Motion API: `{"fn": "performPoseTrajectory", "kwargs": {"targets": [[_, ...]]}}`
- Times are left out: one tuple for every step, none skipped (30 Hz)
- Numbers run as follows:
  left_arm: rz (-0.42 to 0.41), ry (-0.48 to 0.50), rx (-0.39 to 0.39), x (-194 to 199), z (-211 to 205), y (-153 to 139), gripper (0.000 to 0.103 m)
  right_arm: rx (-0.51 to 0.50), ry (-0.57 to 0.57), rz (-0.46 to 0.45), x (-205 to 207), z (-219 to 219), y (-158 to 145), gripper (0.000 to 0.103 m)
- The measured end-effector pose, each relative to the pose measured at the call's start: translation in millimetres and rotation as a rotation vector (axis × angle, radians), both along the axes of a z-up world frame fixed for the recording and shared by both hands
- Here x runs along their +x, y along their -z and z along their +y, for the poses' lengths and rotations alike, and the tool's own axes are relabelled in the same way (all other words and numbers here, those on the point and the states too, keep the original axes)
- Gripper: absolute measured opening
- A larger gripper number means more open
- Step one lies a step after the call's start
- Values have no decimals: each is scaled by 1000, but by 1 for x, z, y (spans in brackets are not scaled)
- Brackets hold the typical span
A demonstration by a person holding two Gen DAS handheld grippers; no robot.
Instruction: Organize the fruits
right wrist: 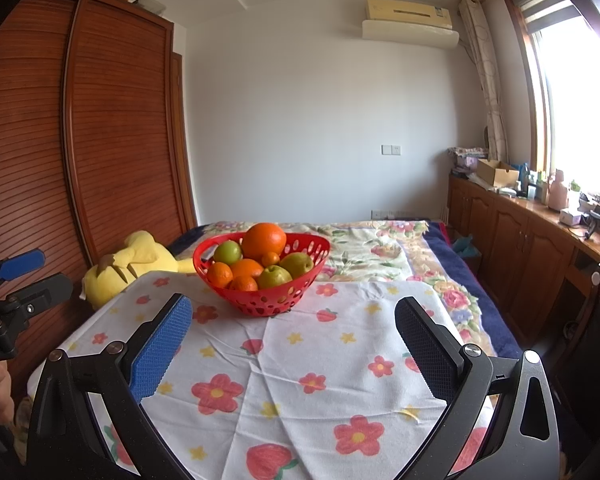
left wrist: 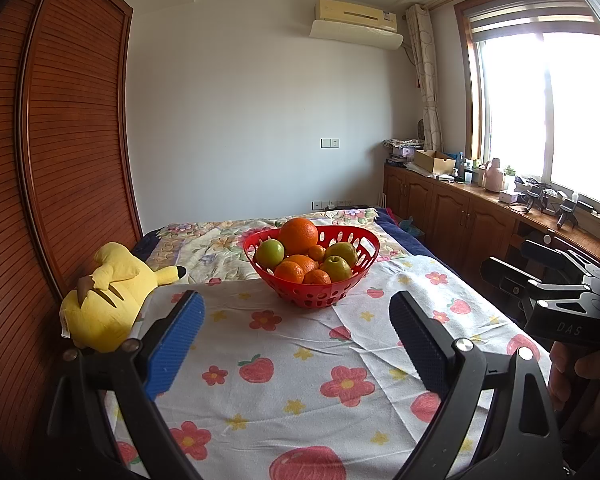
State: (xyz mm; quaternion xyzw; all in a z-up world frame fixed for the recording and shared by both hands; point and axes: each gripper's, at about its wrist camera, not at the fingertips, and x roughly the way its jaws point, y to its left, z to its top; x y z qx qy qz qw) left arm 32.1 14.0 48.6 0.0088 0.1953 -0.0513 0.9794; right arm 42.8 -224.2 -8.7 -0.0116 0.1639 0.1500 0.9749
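A red perforated basket (left wrist: 320, 294) (right wrist: 268, 302) stands on a white cloth with flower and strawberry prints (left wrist: 300, 360) (right wrist: 300, 360). It holds a large orange (left wrist: 298, 235) (right wrist: 264, 240), several smaller oranges (left wrist: 289, 272) (right wrist: 220, 274) and green apples (left wrist: 270, 251) (right wrist: 275, 276). My left gripper (left wrist: 296, 308) is open and empty, short of the basket. My right gripper (right wrist: 294, 312) is open and empty, also short of the basket and to its right. The right gripper shows at the right edge of the left wrist view (left wrist: 540, 276); the left gripper shows at the left edge of the right wrist view (right wrist: 24, 276).
A yellow plush toy (left wrist: 104, 292) (right wrist: 128, 268) lies at the cloth's left edge beside a wooden wardrobe (left wrist: 60, 160) (right wrist: 100, 140). A floral quilt (left wrist: 220, 248) (right wrist: 380, 252) covers the bed behind. Wooden cabinets (left wrist: 460, 208) (right wrist: 520, 232) with clutter run under the window on the right.
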Motion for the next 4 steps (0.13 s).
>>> {"fn": "performPoseTrajectory", "kwargs": {"targets": [[0, 1, 0, 0, 0, 0, 94, 1, 0, 0, 0, 0, 0, 103], [0, 2, -1, 0, 0, 0, 94, 1, 0, 0, 0, 0, 0, 103], [0, 1, -1, -1, 0, 0, 94, 1, 0, 1, 0, 0, 0, 103], [0, 1, -1, -1, 0, 1, 94, 1, 0, 1, 0, 0, 0, 103]]}}
